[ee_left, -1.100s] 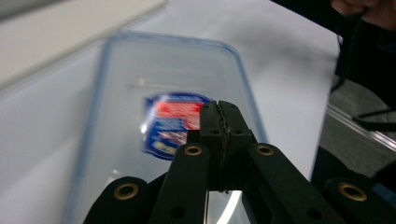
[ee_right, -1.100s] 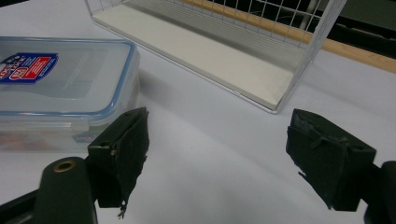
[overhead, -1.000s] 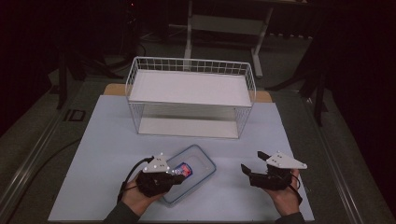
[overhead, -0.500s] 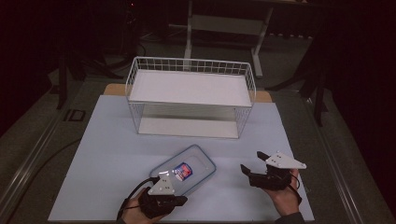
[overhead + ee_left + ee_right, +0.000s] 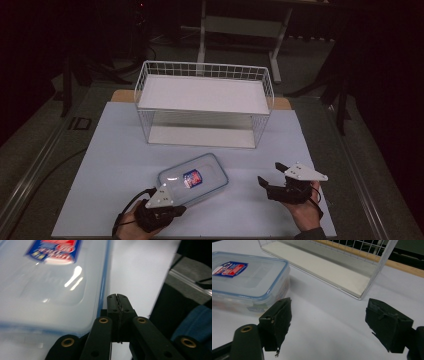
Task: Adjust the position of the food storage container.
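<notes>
Clear plastic box [image 5: 193, 179] with a blue-rimmed lid and a red-and-blue sticker is sitting on the tabletop [image 5: 115, 155] near the front edge, a bit left of middle, angled toward the front left corner. What changed: a second ago your left claw [image 5: 172, 210] was up over the box's near end, and now it's slid back toward the front edge, just off the box's near left corner. In the left claw view the jaws are pressed flat together with nothing between them, and the box edge [image 5: 101, 290] runs right alongside the tips, so no grip there. Box itself looks like it rotated a little since then, so my guess is you nudged it instead of picking it up. If the wire rack [image 5: 202, 107] at the back of the tabletop is where it's going, that hasn't started yet.

Your right claw [image 5: 272, 172] hasn't budged, parked by the front right corner, jaws spread wide and empty, pointed at the box [image 5: 247, 280] and the rack's lower shelf [image 5: 319, 270].

Surface is a pale blue-white sheet over the tabletop, with a strip of wood showing at the back edge behind the rack. Room around it is dark, some metal stand legs and cables on the floor.
</notes>
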Demonstrator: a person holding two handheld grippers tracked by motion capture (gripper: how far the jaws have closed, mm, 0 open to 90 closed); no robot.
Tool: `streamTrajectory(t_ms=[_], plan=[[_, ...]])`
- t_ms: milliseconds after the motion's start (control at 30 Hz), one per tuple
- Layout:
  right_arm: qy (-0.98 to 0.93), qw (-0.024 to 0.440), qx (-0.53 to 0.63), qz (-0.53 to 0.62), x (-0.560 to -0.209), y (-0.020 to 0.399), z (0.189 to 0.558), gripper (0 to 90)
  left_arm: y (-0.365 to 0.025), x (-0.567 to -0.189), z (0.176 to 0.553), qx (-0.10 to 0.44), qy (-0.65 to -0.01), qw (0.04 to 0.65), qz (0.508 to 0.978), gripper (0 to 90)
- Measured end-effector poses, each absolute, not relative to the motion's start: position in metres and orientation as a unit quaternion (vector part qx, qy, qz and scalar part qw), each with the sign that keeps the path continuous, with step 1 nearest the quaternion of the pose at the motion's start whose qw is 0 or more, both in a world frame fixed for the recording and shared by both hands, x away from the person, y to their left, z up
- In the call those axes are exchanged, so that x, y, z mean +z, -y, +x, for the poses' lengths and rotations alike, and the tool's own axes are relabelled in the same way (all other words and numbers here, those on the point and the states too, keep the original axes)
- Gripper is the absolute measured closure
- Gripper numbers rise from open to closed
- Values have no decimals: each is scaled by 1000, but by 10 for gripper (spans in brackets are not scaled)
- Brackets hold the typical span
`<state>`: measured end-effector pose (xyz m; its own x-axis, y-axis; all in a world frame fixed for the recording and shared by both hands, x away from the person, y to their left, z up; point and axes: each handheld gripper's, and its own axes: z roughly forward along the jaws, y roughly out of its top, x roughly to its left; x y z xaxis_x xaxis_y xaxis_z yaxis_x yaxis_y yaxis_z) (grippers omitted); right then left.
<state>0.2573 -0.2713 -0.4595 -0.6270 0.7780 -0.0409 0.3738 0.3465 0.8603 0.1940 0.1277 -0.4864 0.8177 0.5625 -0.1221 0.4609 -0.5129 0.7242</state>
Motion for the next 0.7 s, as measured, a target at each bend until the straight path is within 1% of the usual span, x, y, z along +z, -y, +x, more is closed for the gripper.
streamTrajectory(t_ms=[267, 400, 567, 600, 633, 700], plan=[[-789, 228, 438, 366, -461, 270, 258, 209, -157, -490, 209, 104, -347, 368, 856, 897], [-790, 228, 438, 364, -461, 269, 258, 209, -160, -491, 218, 112, -355, 364, 854, 897], [-790, 227, 436, 366, -461, 270, 258, 210, -161, -493, 223, 110, -361, 363, 852, 894], [-791, 226, 435, 366, -462, 269, 258, 211, -161, -493, 222, 107, -362, 366, 851, 877], [-792, 225, 434, 365, -462, 268, 258, 212, -162, -493, 221, 102, -359, 373, 849, 840], [-792, 224, 434, 365, -462, 267, 258, 213, -165, -490, 218, 98, -356, 390, 844, 806]])
